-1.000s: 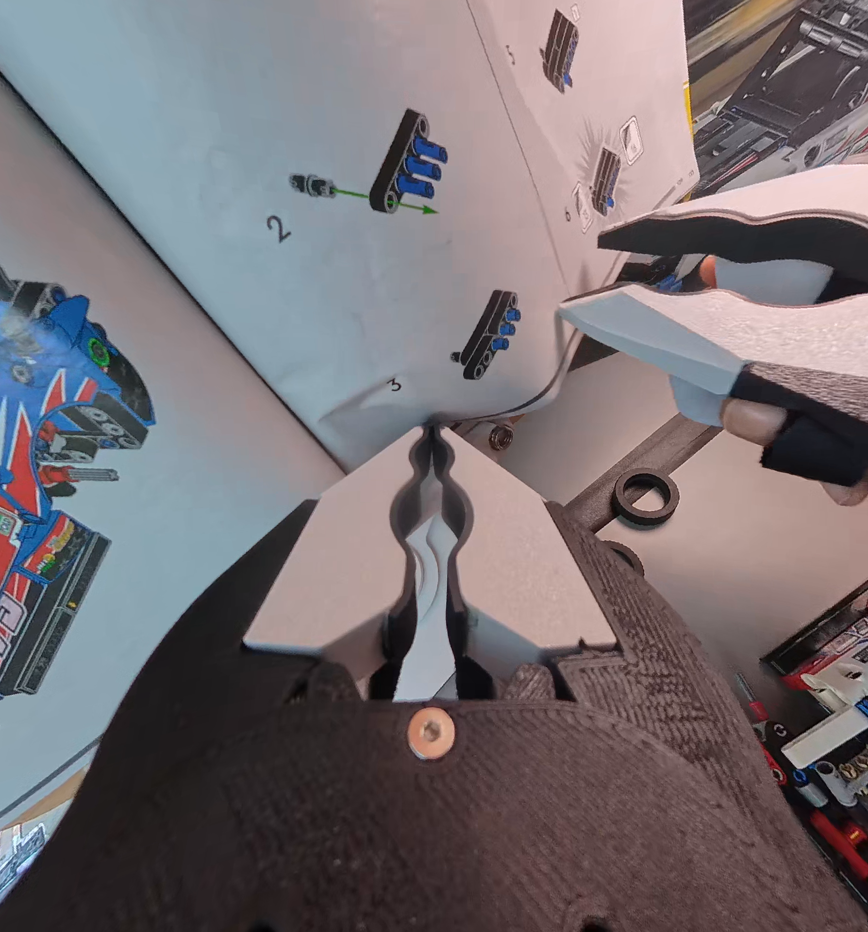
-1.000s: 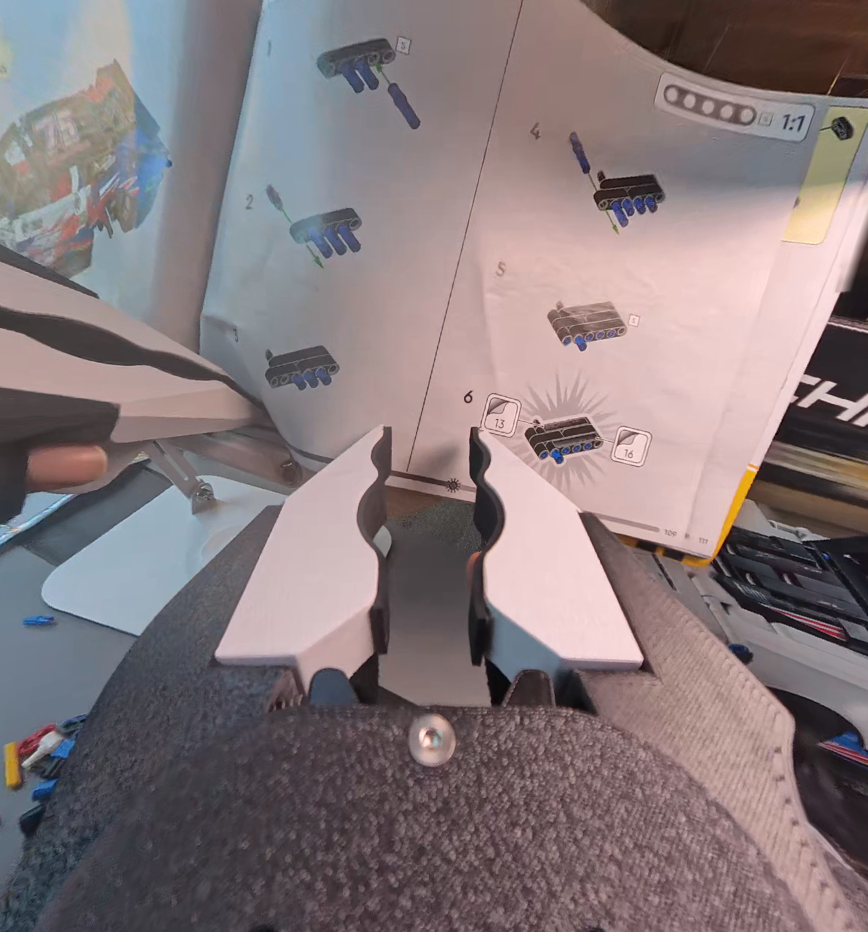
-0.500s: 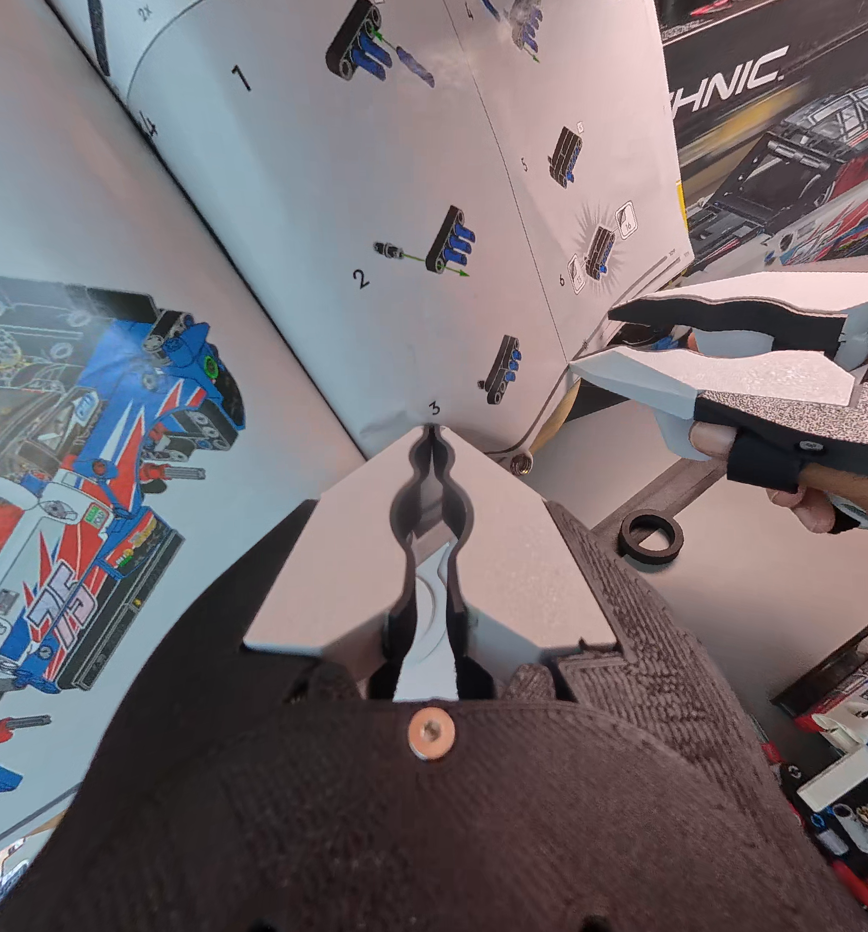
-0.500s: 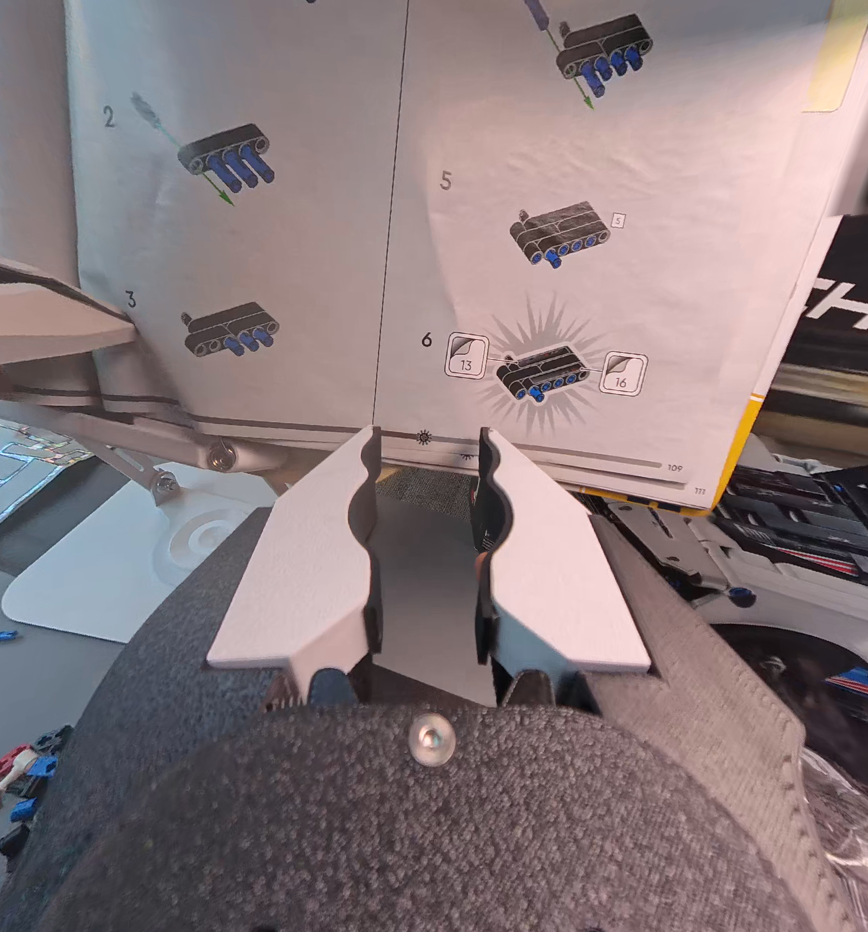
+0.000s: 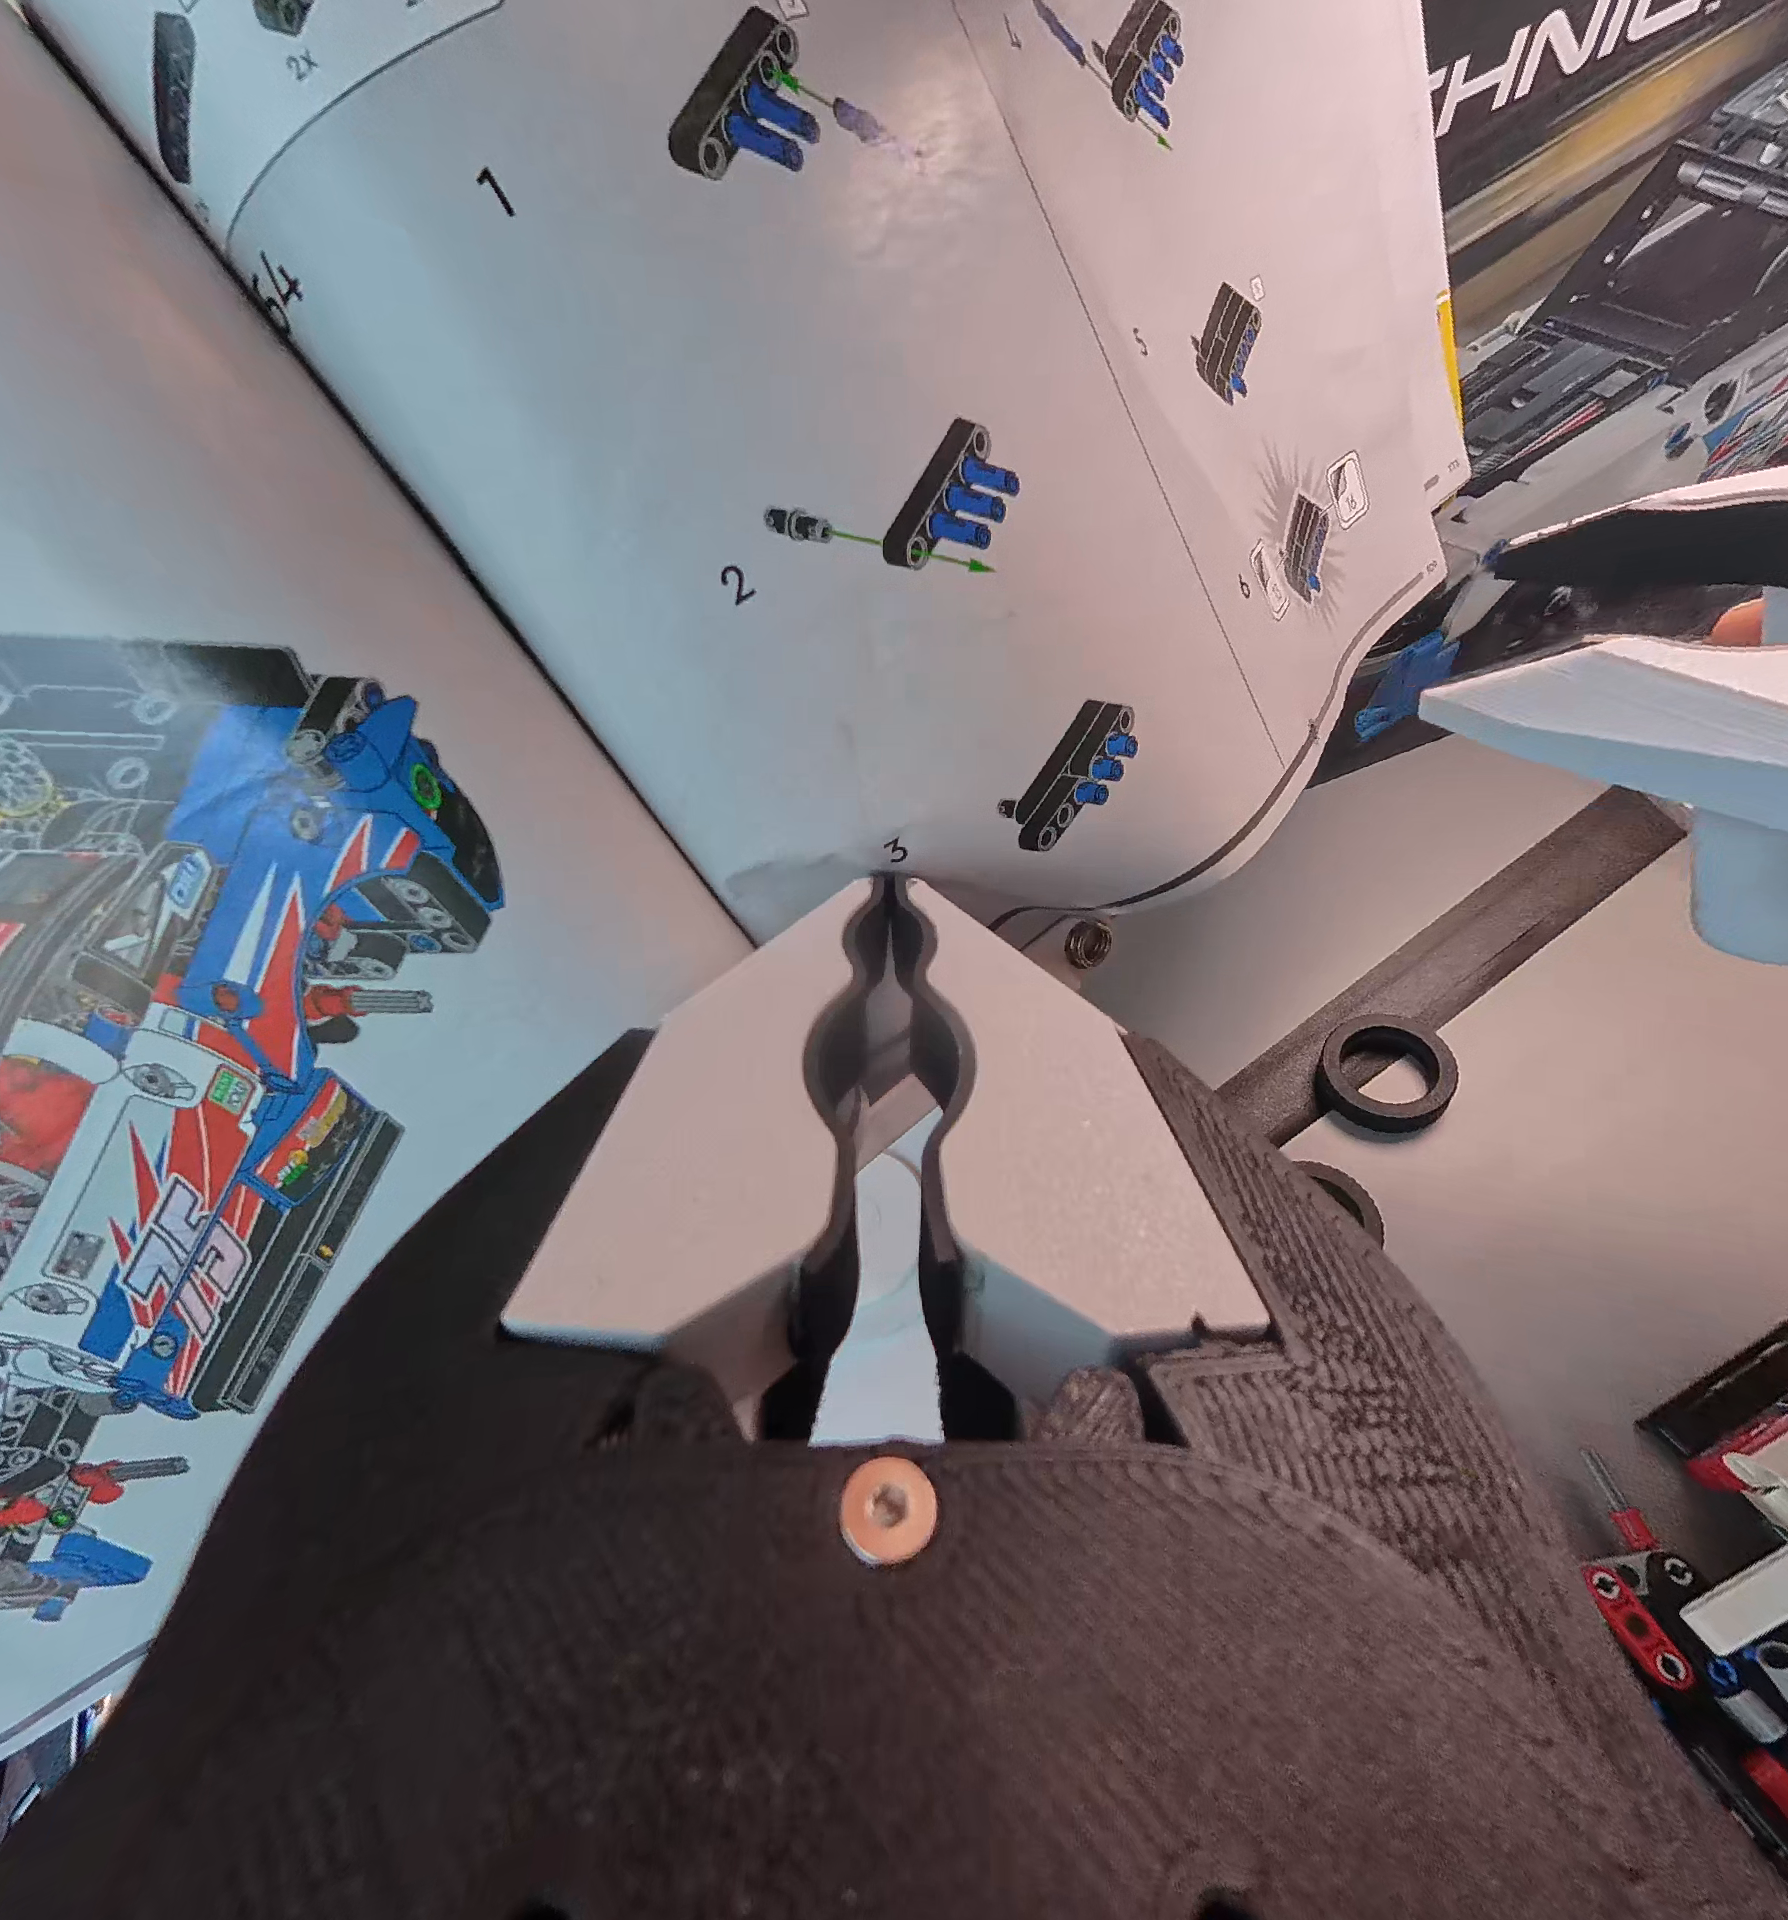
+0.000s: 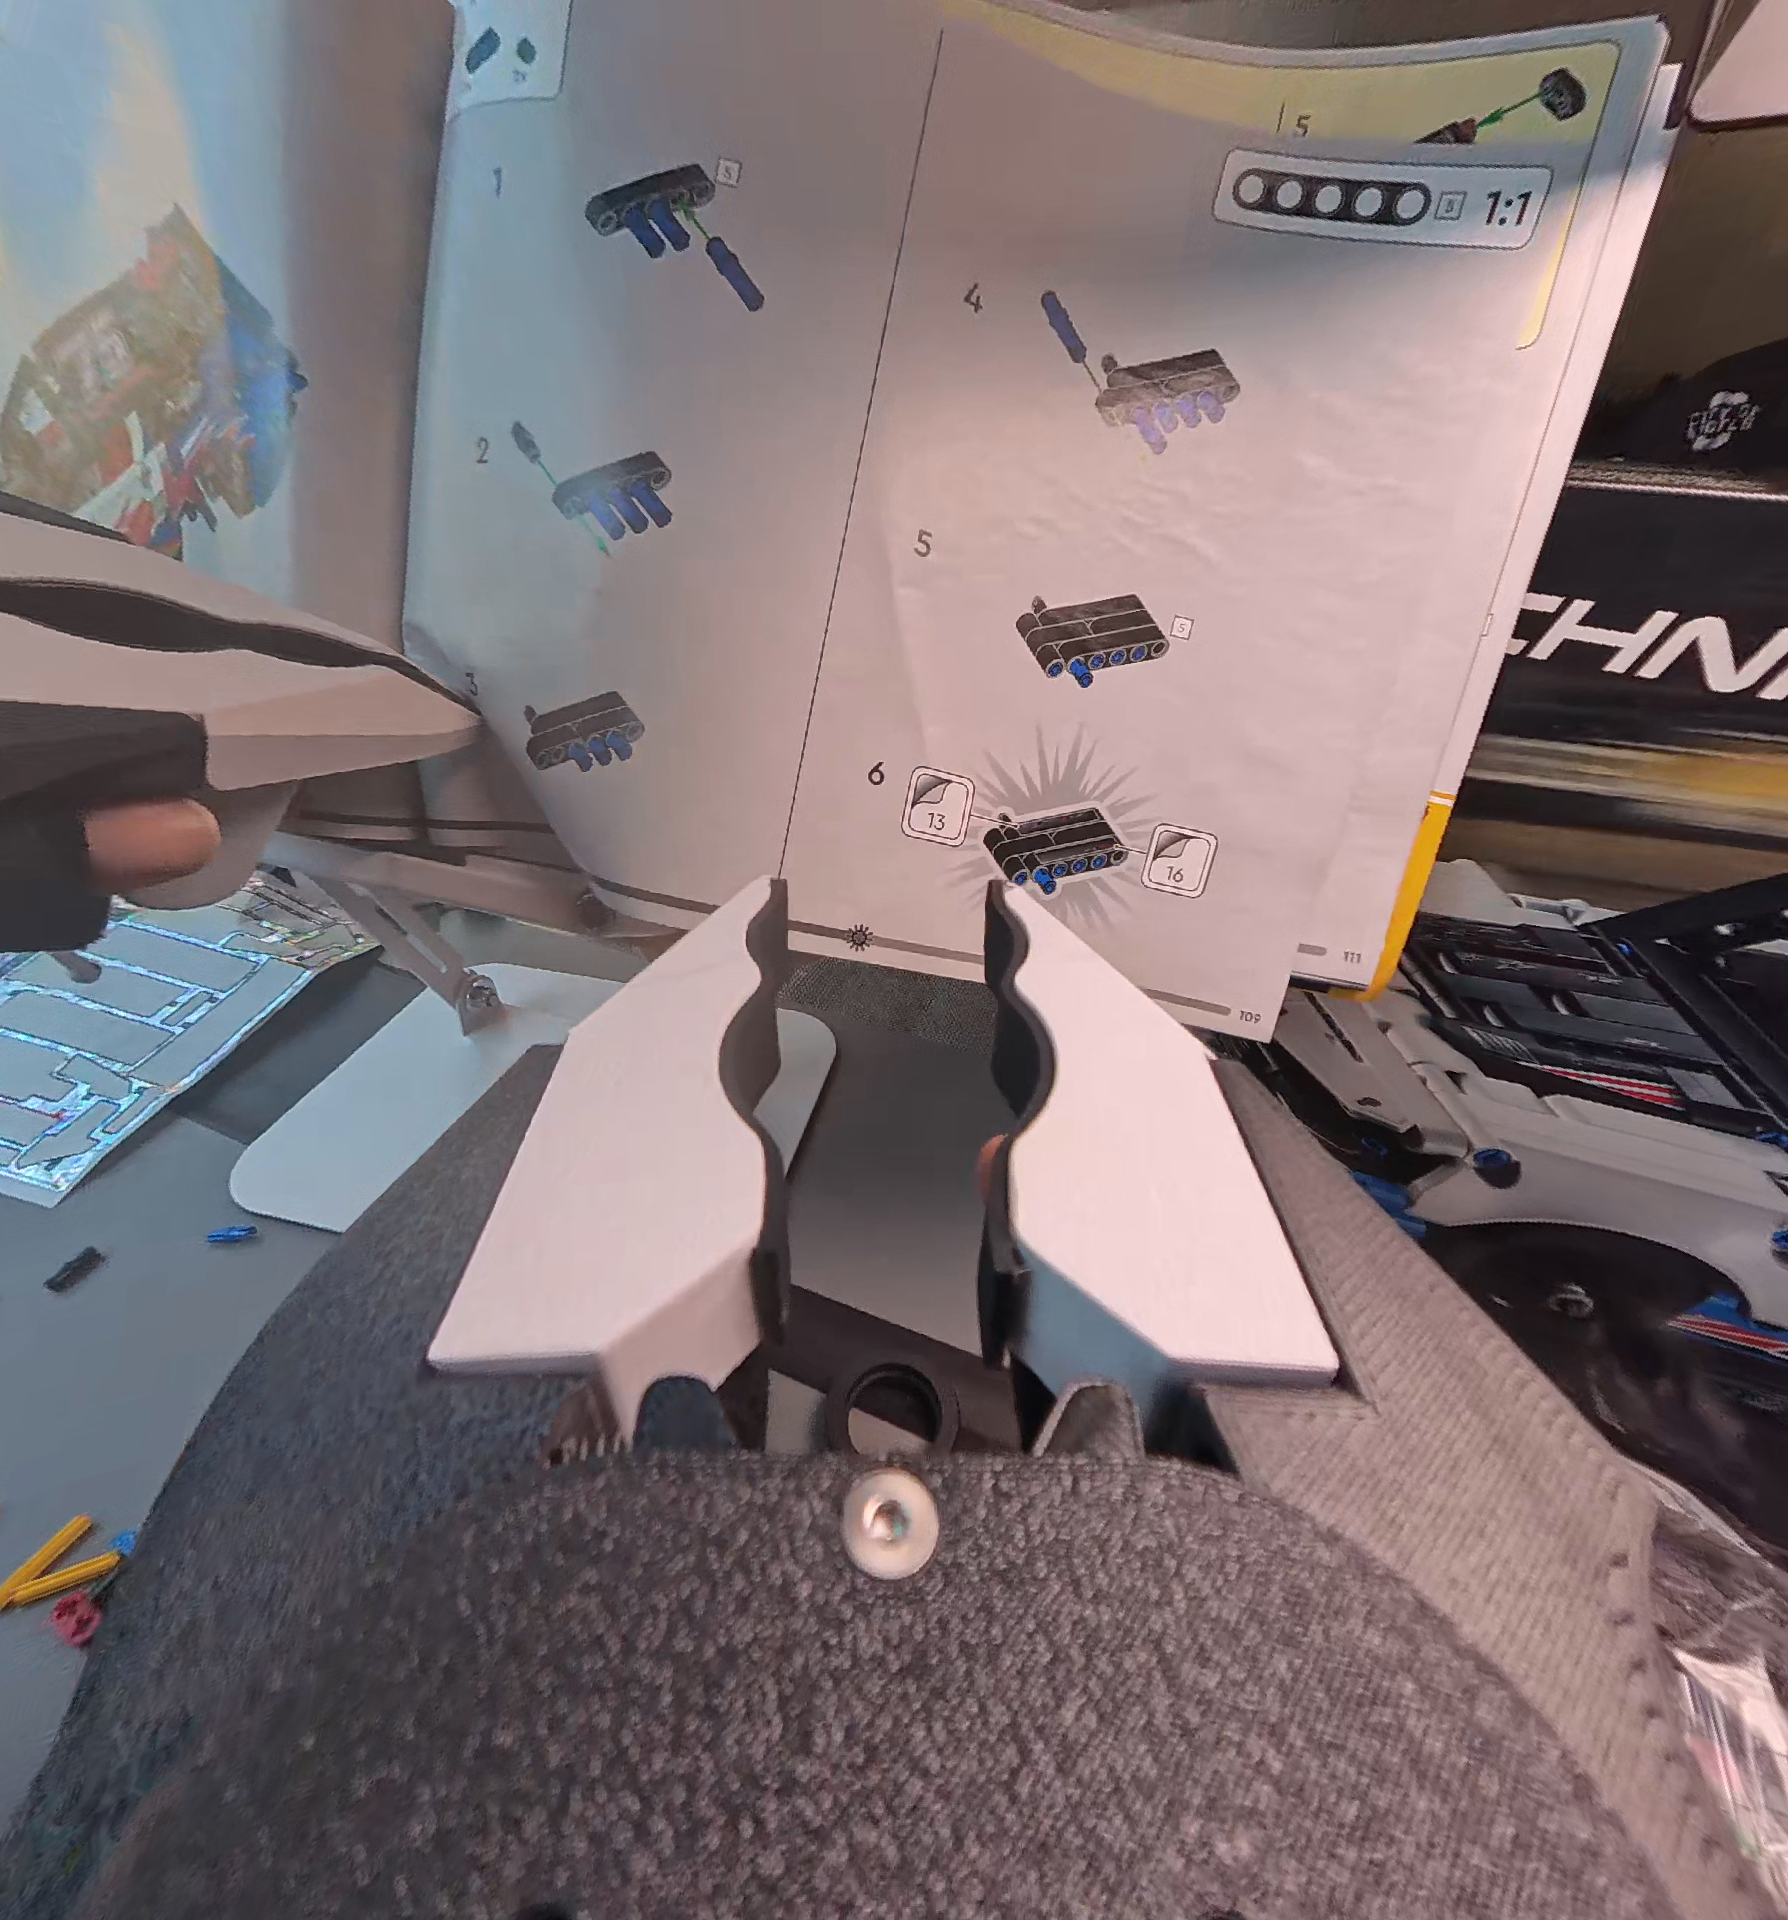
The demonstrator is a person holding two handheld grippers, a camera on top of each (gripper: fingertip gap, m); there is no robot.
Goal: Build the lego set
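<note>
The lego set [image 6: 1617,1132] is spread across the counter [image 6: 142,1382], and neither gripper holds any of it. The step in hand looks like consulting or turning the instructions rather than joining parts. At the far left of the right wrist view lie loose pieces: two yellow axles [image 6: 38,1558], one red bit beside them, one blue pin [image 6: 230,1234] and one short black piece [image 6: 74,1268]. Just beyond is one shiny sticker sheet [image 6: 90,1039]. Next comes the left gripper [image 5: 890,885], its fingers together, with the tips at the lower edge of a bulging page. I cannot tell whether paper is pinched between them. The one instruction booklet [image 6: 1025,468] stands open on a white stand [image 6: 350,1143], and this spread shows six small drawings of a black beam taking blue pins. Below it the right gripper [image 6: 885,899] hovers with its fingers apart and nothing between them. One black ring [image 5: 1389,1081] lies on the counter beneath it, and a second is half hidden in the left wrist view. To the right sits the partly built white-and-black car, the set's main assembly, and behind it one printed box [image 6: 1700,644]. The next move probably calls for settling the page, then sending the free right fingers down to the black beam and blue pins the drawings ask for. Those are small parts and need a centred pinch.
</note>
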